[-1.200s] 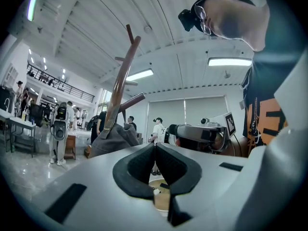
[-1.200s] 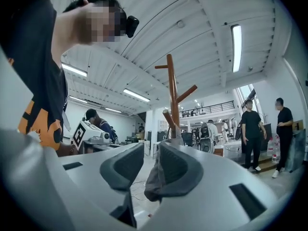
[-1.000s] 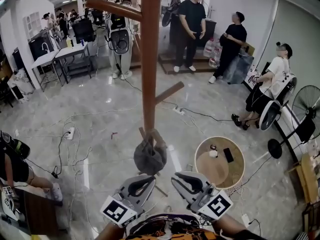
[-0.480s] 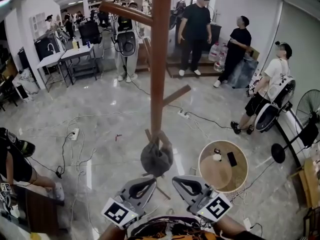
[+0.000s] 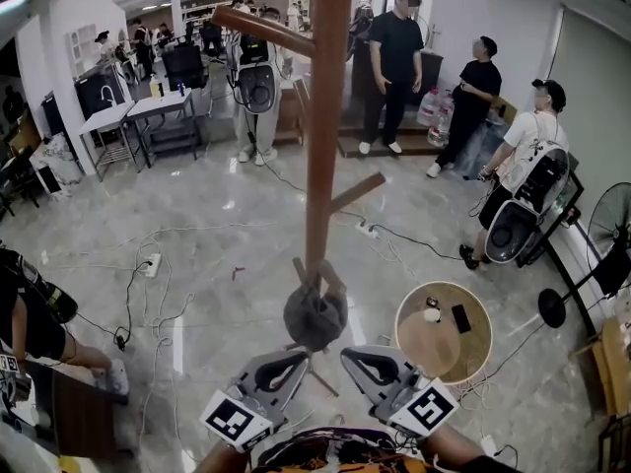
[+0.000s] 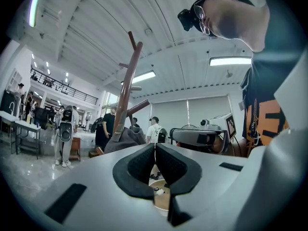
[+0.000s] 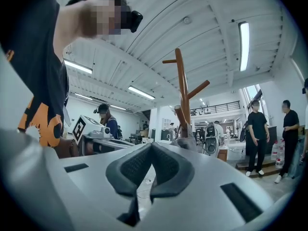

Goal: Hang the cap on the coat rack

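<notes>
The brown wooden coat rack (image 5: pixel 325 136) rises in the middle of the head view. A grey cap (image 5: pixel 315 315) hangs on a short low peg at its foot. Both grippers sit low, close to the person's body, just below the cap and apart from it. My left gripper (image 5: pixel 299 359) is shut with nothing in it, its pads meeting in the left gripper view (image 6: pixel 155 147). My right gripper (image 5: pixel 349 357) is shut and empty too (image 7: pixel 151 146). The cap (image 6: pixel 126 138) and the rack (image 6: pixel 129 85) show beyond the left jaws, and the cap (image 7: pixel 186 142) beyond the right jaws.
A round wooden table (image 5: pixel 426 351) with a phone (image 5: pixel 460 317) stands right of the rack's foot. Cables and a power strip (image 5: pixel 150 264) lie across the marble floor. Several people stand at the back and right. A fan (image 5: pixel 603 227) is at the far right, desks (image 5: pixel 133 114) at the back left.
The rack and the hanging cap have drifted a little right and down in the head view as the head moved. Both grippers stay low by the body, away from the cap.
</notes>
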### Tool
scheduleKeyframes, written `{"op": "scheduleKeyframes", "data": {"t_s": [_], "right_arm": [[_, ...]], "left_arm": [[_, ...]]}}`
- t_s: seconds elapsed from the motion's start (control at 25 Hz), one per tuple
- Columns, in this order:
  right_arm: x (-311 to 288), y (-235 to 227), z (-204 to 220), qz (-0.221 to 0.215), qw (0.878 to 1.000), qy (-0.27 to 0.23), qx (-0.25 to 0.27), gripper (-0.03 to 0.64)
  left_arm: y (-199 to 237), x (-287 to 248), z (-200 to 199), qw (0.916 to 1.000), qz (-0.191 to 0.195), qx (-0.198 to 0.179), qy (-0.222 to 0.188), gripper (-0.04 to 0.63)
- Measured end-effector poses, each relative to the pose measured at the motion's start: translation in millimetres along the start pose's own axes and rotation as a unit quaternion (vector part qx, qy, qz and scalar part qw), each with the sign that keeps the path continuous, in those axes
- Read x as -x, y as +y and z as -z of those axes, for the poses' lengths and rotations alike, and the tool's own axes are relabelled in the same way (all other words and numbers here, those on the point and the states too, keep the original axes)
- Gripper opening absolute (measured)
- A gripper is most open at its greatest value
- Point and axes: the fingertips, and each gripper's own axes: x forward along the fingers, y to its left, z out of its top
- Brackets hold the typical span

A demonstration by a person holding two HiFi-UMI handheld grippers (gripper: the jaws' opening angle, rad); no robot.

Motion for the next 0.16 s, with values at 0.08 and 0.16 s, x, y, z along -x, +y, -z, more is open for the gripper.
{"op": "scheduleKeyframes", "data": {"t_s": [0.08,0.16], "right_arm": [[-1.5,-0.6,-0.5,-0.002,1.0,-0.002,0.001,0.015],[-3.3,-1.1,-1.0,-0.004,1.0,-0.005,0.002,0.014]], "left_arm": [[1.3,-0.5,-0.5,1.0,0.0,-0.001,0.0,0.031],[2.9,-1.0,-1.0,1.0,-0.001,-0.002,0.0,0.031]]}}
